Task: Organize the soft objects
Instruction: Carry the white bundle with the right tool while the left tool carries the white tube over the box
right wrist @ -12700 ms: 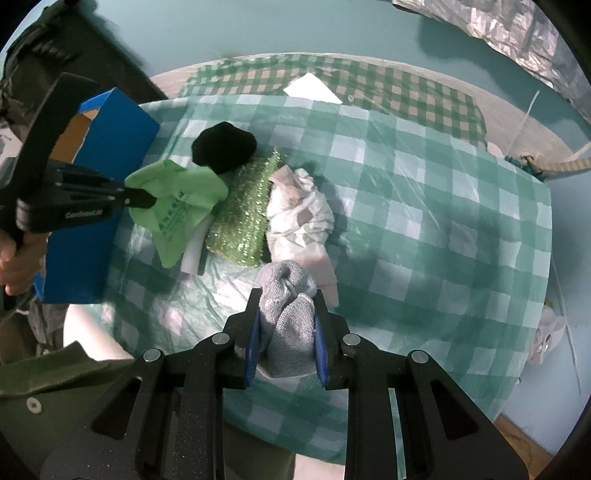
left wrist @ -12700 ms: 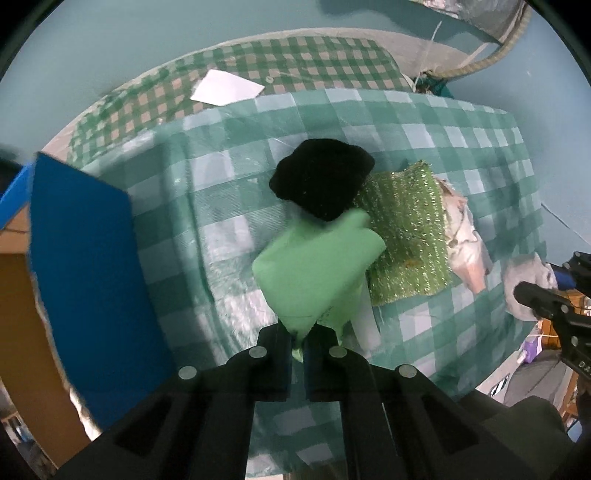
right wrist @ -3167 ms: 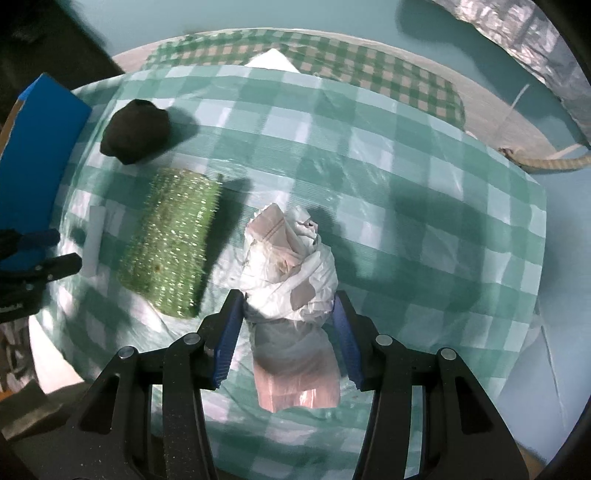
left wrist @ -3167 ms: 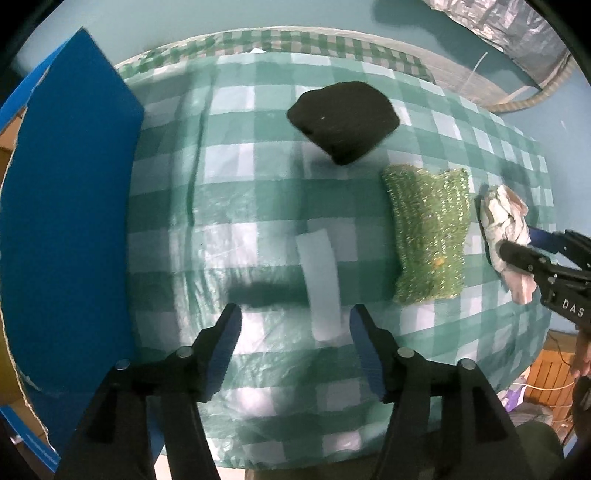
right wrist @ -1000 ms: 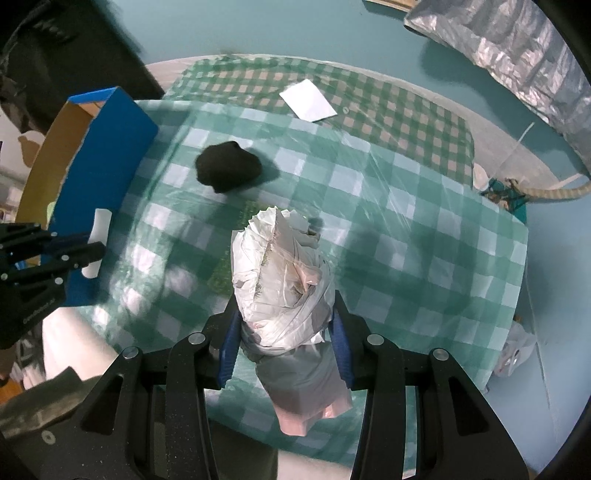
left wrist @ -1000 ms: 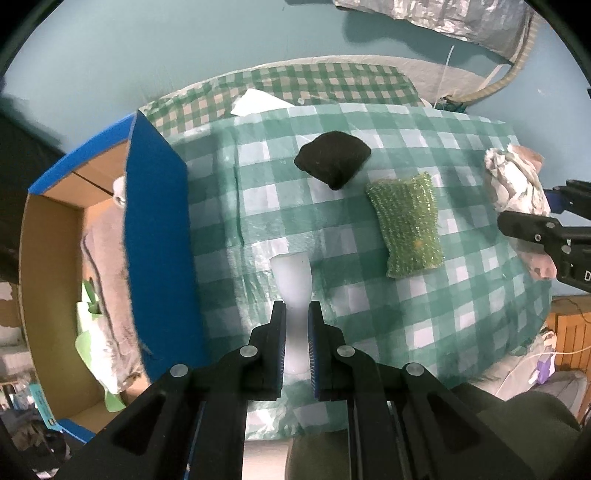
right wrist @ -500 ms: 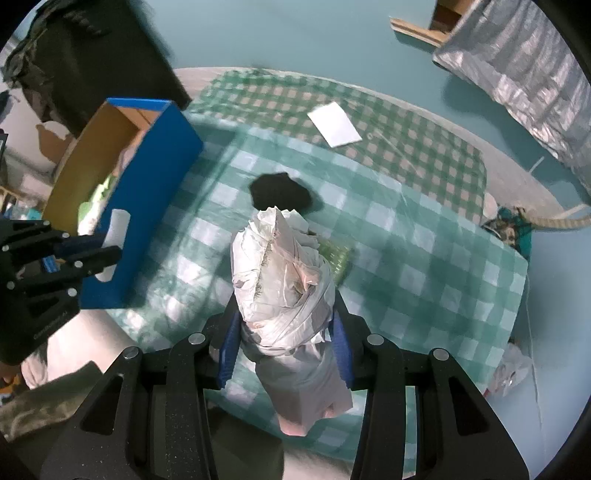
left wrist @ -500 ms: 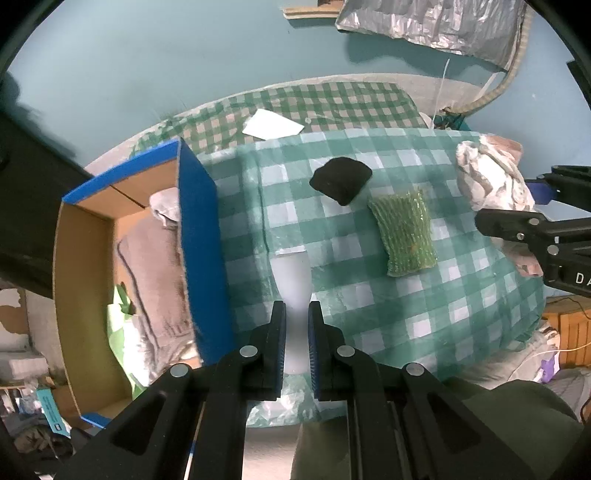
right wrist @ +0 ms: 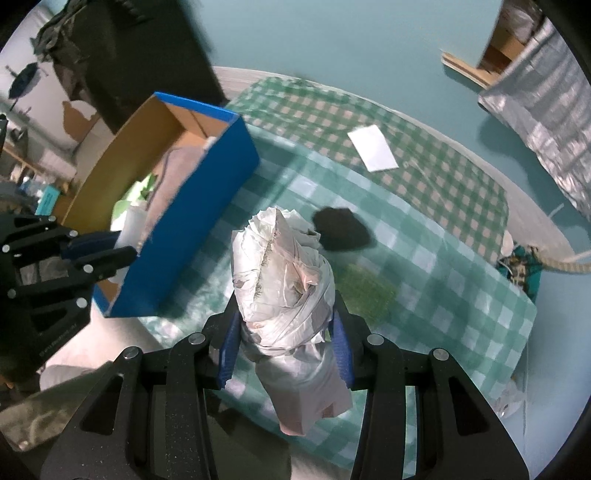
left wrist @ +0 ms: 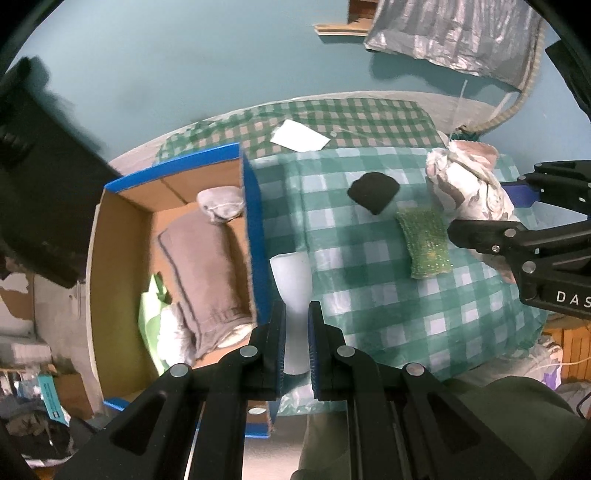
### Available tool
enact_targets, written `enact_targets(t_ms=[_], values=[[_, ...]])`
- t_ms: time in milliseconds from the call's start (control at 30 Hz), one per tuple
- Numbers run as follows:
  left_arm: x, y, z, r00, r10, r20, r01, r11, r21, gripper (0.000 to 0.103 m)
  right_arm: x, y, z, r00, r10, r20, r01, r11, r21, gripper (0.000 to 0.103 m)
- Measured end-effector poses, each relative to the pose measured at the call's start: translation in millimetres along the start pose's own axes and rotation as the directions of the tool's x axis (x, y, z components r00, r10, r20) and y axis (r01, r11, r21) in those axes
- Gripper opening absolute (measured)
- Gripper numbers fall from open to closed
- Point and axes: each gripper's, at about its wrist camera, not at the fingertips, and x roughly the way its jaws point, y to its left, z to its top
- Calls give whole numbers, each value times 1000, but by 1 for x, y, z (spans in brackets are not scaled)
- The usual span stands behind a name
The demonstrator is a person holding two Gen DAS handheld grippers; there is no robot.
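My left gripper [left wrist: 296, 325] is shut on a white foam strip [left wrist: 293, 284] and holds it above the table beside the blue cardboard box [left wrist: 255, 236]. The box holds a grey folded towel [left wrist: 201, 273], a grey bundle [left wrist: 221, 201] and a light green cloth [left wrist: 149, 314]. My right gripper [right wrist: 284, 339] is shut on a crumpled white and pink plastic bag bundle [right wrist: 284, 280], lifted above the table. A black soft lump [left wrist: 373, 190] and a green glittery sponge cloth [left wrist: 424, 243] lie on the checked tablecloth [left wrist: 369, 295]. The left gripper [right wrist: 103, 251] also shows in the right wrist view, at the box's near end.
A white paper [left wrist: 299, 138] lies on the far green checked cloth. A silver foil sheet [left wrist: 454, 33] hangs on the teal wall. A dark object [left wrist: 44, 155] stands left of the box. Clutter sits on the floor at the lower left.
Both grippers have risen and drawn back from the table with their loads. The left one has shifted left, so more of the box's inside shows. The right bundle is nearer the box.
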Motion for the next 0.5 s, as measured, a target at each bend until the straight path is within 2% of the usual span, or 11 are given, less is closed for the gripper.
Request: enact_targets(t_ms=[500], values=[[-13,62,-19,1000,23,0,-22,987,-161,11,7,64,43,998,56,7,-54,991,-124,43]])
